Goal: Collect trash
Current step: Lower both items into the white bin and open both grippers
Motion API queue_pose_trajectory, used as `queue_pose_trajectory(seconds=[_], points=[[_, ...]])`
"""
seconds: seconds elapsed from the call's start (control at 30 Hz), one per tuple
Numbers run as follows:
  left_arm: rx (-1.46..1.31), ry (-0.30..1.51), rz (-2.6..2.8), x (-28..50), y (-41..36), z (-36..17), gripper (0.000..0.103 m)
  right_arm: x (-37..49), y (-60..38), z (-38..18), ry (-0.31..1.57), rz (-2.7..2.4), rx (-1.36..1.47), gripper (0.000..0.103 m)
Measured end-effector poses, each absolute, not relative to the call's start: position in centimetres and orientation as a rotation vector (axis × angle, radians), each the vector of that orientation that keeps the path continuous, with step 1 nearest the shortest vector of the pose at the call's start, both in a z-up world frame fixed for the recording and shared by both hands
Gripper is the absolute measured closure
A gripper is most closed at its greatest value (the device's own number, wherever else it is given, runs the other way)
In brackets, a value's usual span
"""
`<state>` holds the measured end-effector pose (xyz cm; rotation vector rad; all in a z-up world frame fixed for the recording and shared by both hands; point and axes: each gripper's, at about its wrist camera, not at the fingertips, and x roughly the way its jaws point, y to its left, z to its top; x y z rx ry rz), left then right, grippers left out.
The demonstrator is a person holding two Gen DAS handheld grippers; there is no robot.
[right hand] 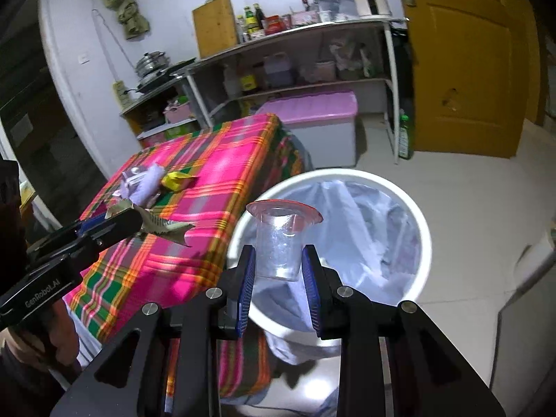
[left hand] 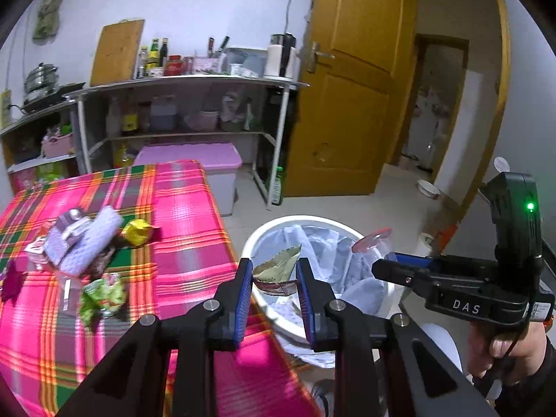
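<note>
Left wrist view first, and we see our left gripper [left hand: 274, 274] clamped on a flat olive-green wrapper [left hand: 276, 267], its blue pads pinching the crinkled packet right over the near rim of the white trash bin [left hand: 250, 243]. That bin sits on the floor just beside the table, lined with a pale plastic bag [left hand: 323, 243]. Over on the right wrist view, our right gripper [right hand: 278, 267] is closed on a clear plastic cup [right hand: 278, 253], upright, its red-edged rim [right hand: 284, 205] flaring above the pads, and the cup hangs above the bin's open mouth. We catch the same cup from the left camera too, poking out past the other gripper's tip. Back on the pink plaid tablecloth [left hand: 187, 215] more trash waits: a yellow wrapper [left hand: 139, 231], a lilac and white packet [left hand: 83, 239], and a crumpled green wrapper [left hand: 102, 295] nearer to us. A hand [left hand: 510, 347] grips the right tool's handle at the lower right of the left wrist view.
</note>
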<state>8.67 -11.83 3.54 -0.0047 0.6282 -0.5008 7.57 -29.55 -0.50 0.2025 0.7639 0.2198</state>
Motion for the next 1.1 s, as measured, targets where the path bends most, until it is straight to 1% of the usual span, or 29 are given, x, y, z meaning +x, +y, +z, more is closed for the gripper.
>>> queue_pose_trajectory(seconds=[0.33,0.6,0.63,0.7,0.73,1.1], points=[[0.019,0.694,-0.561,11.1,-15.8,1.0,0.077,8.5,-31.8,-2.5,0.815,0.170,0.223,0.074],[0.013,0.755,-0.587,12.8,-16.9,-1.0,0.077,9.5,-32.5,-4.0,0.859,0.151,0.232,0.074],[0.011,0.761,-0.588,13.0,-17.0,-1.2,0.076,9.4,-32.6,-4.1,0.861,0.148,0.233,0.073],[0.005,0.769,-0.591,13.4,-17.2,-1.5,0.076,9.5,-32.8,-4.2,0.861,0.145,0.234,0.065],[-0.001,0.773,-0.592,13.5,-17.2,-1.7,0.076,9.5,-32.8,-4.2,0.860,0.142,0.234,0.065],[-0.035,0.758,-0.588,13.3,-15.9,-1.2,0.076,9.0,-32.0,-3.0,0.825,0.171,0.227,0.065]])
